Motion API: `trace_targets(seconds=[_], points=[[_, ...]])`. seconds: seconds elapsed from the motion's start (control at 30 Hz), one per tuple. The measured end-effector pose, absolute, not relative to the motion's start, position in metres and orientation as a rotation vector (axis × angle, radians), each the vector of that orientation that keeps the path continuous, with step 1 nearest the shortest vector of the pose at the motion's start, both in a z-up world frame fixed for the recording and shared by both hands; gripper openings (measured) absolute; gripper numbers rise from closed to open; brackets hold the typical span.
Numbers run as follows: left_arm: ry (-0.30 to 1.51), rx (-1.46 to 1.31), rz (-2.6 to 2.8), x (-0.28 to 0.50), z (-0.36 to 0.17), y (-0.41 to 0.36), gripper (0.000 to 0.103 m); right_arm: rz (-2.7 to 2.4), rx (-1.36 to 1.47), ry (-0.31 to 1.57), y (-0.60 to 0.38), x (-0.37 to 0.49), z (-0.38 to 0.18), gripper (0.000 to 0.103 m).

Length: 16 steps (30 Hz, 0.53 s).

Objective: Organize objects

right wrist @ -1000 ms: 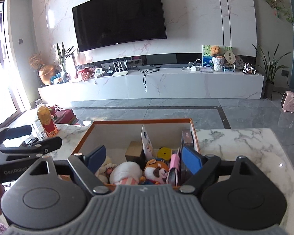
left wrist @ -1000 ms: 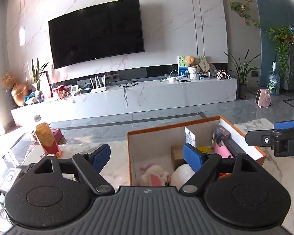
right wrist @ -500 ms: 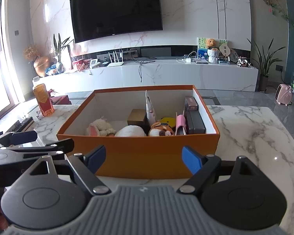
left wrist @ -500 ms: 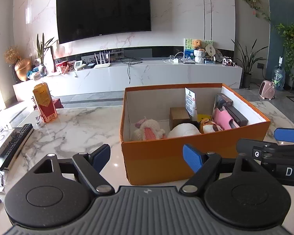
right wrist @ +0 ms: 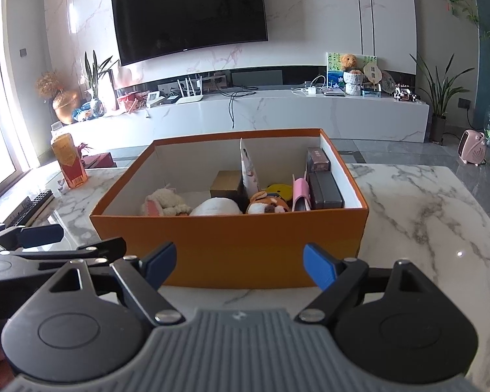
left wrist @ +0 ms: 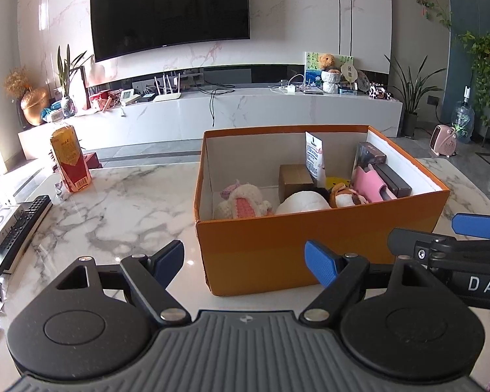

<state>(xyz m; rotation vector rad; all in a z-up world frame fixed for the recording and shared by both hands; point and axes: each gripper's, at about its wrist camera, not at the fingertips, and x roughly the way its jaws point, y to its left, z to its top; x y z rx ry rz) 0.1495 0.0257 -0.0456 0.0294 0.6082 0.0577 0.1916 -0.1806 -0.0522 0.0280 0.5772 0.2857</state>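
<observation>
The left gripper (left wrist: 245,263) hangs low over the marble table (left wrist: 114,202) with its jaws spread wide and nothing between them, its blue pads (left wrist: 320,263) just short of the near wall of the orange box (left wrist: 326,245). The right gripper (right wrist: 238,261) sits beside it, equally wide and empty, facing the same wall from the middle of the box's long side. Each gripper shows at the edge of the other's view.

The box stands open on the table. Inside, toward its left end, lies a fluffy cream and pink toy (right wrist: 165,202), next to a white rounded thing (right wrist: 217,207) and an orange and white plush animal (right wrist: 268,205). Behind them sits a small brown carton (right wrist: 227,183), and a printed card (right wrist: 250,171) stands upright near the middle. A yellow item (right wrist: 279,189) peeks out behind the plush animal. At the right end a pink flat case (right wrist: 300,194) leans against dark boxes (right wrist: 325,189) set along the wall.

On the table to the left, well apart from the box, a yellow and red carton (left wrist: 70,163) stands upright, and a black remote (left wrist: 23,232) lies at the edge.
</observation>
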Motion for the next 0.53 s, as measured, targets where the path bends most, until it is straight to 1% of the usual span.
trace_targets(seconds=[0.53], points=[[0.624, 0.046, 0.054, 0.1504, -0.0446, 0.0251, 0.096, 0.285, 0.022, 0.584, -0.1806, 0.1914, -0.0537, 0.086]])
